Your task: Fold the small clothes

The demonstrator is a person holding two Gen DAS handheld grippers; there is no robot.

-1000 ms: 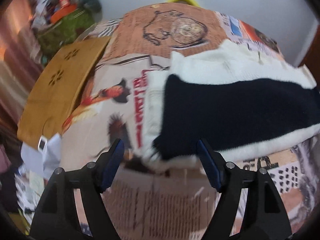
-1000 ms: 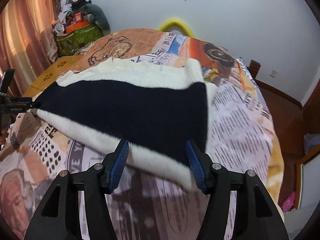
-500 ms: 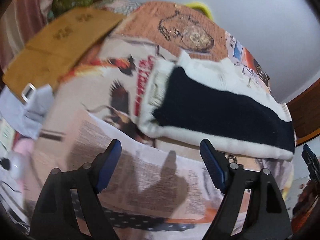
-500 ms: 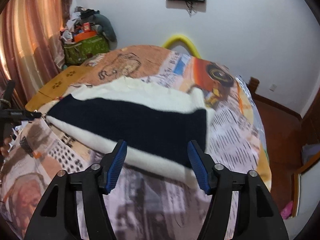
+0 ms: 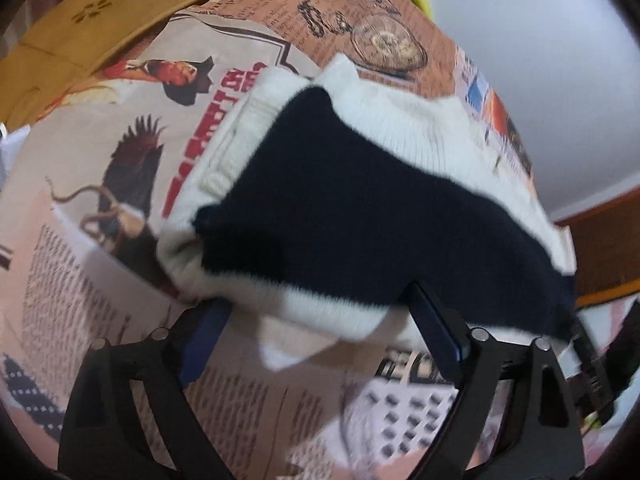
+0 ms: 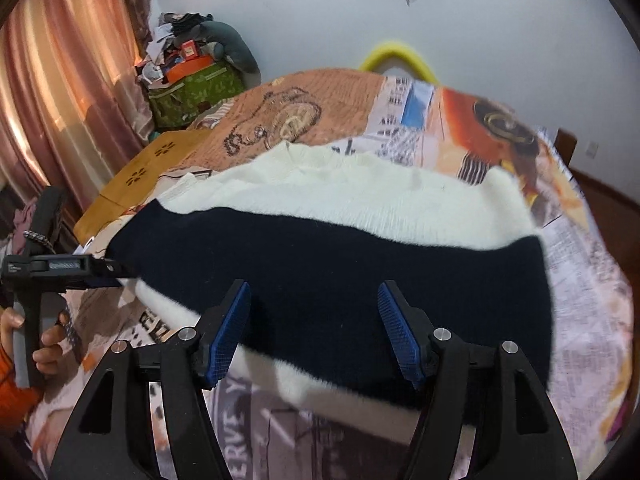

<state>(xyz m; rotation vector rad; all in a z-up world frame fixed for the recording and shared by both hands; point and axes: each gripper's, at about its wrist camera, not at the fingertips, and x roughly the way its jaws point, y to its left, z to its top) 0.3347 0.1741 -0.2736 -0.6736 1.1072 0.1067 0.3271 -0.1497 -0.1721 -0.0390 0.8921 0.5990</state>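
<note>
- Landmark: the folded sweater (image 6: 340,264), cream with a broad navy band, lies flat on the printed bedspread (image 6: 592,280); all positions below are given relative to it.
- Left gripper (image 5: 320,332): jaws wide apart and just now opening further. The sweater's near cream edge lies between the blue pads (image 5: 436,332), overlapping their tips; no squeeze on the knit is visible. In the right wrist view this gripper (image 6: 100,274) sits at the sweater's left end, tip at its edge, with the person's fingers (image 6: 48,336) on the handle.
- Right gripper (image 6: 316,328): jaws apart and recently widened slightly. The sweater's near edge, navy band over a cream strip, runs between the pads (image 6: 396,336); the cloth lies flat, not pinched.
- Mustard blanket (image 5: 92,28) with paw prints: on the bed beyond the sweater's left end, apart from it.
- Green bag (image 6: 196,92) piled with clutter: well behind the sweater, against the curtain (image 6: 60,92).
- Yellow hoop (image 6: 396,56): behind the sweater, at the wall.
</note>
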